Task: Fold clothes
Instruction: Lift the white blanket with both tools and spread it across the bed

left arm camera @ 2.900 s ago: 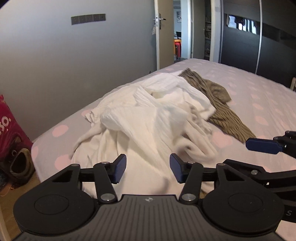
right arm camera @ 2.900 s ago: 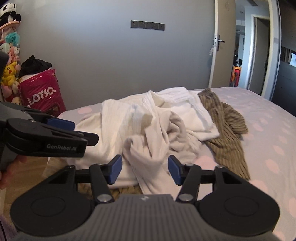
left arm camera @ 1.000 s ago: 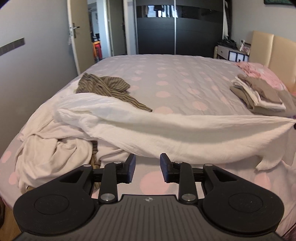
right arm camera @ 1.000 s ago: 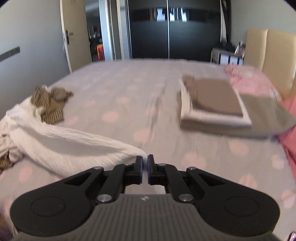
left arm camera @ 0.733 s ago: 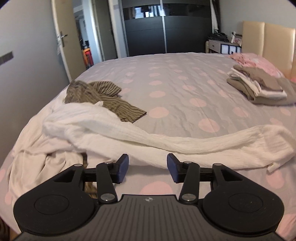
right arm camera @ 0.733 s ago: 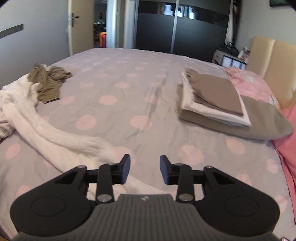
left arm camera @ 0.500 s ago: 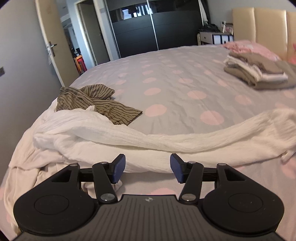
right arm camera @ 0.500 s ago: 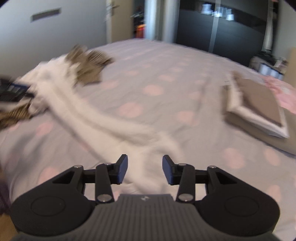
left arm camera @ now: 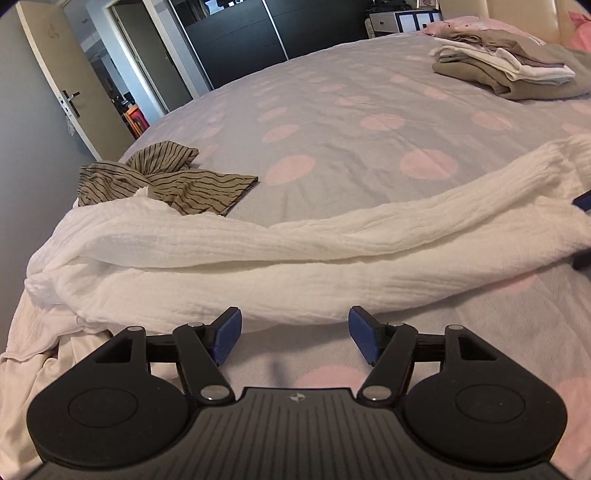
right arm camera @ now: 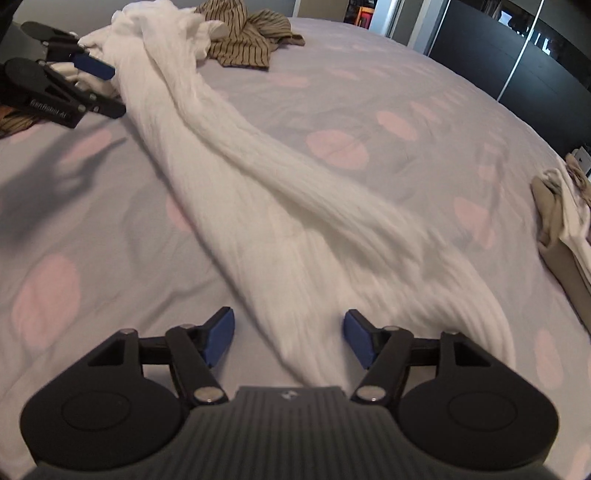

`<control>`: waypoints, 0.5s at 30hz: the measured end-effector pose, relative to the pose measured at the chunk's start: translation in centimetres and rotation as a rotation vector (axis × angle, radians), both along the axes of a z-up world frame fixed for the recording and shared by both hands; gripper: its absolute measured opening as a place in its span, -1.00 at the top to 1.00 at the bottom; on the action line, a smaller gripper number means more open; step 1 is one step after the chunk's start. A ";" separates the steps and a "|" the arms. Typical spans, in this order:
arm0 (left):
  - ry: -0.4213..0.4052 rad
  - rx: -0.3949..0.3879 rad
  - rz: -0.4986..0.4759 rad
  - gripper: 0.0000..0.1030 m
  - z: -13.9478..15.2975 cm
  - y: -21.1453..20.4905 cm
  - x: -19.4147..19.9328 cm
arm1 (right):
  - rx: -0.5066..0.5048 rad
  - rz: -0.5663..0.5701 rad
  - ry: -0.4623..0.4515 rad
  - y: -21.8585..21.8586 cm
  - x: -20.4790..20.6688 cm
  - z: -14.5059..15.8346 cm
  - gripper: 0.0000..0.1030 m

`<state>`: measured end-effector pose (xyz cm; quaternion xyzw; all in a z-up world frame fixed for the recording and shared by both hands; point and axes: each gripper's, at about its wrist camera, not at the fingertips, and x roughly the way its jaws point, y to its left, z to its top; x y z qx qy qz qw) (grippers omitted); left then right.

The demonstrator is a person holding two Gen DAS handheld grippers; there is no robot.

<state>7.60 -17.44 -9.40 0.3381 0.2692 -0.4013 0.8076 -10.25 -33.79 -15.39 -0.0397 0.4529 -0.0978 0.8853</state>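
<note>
Your left gripper point(left arm camera: 294, 339) and right gripper point(right arm camera: 289, 341) are both opening, pads clear. One white garment point(left arm camera: 295, 254) is lying stretched and ropey just ahead of them; one striped garment point(left arm camera: 162, 181) and one folded stack point(left arm camera: 506, 70) are sitting beyond.

We see a wide bed point(left arm camera: 332, 122) in grey cover with pink dots, our view taking in a grey wall point(left arm camera: 22, 122), an open beige door point(left arm camera: 74, 85), dark glossy wardrobe doors point(left arm camera: 258, 33), a padded cream headboard point(left arm camera: 517, 14)
</note>
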 end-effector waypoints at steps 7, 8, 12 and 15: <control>-0.037 -0.042 0.054 -0.22 1.2 0.7 0.1 | -0.009 -0.086 -0.052 -2.4 -0.4 2.6 0.82; -0.043 -0.048 0.059 -0.22 1.4 0.9 0.0 | -0.026 -0.108 -0.056 -2.9 -1.0 3.2 0.82; -0.050 -0.087 0.083 -0.22 2.6 1.8 -0.3 | -0.072 -0.231 -0.086 -6.3 -4.8 6.6 0.83; -0.058 -0.103 0.094 -0.22 3.3 2.3 -0.6 | -0.116 -0.339 -0.081 -9.2 -8.4 8.5 0.83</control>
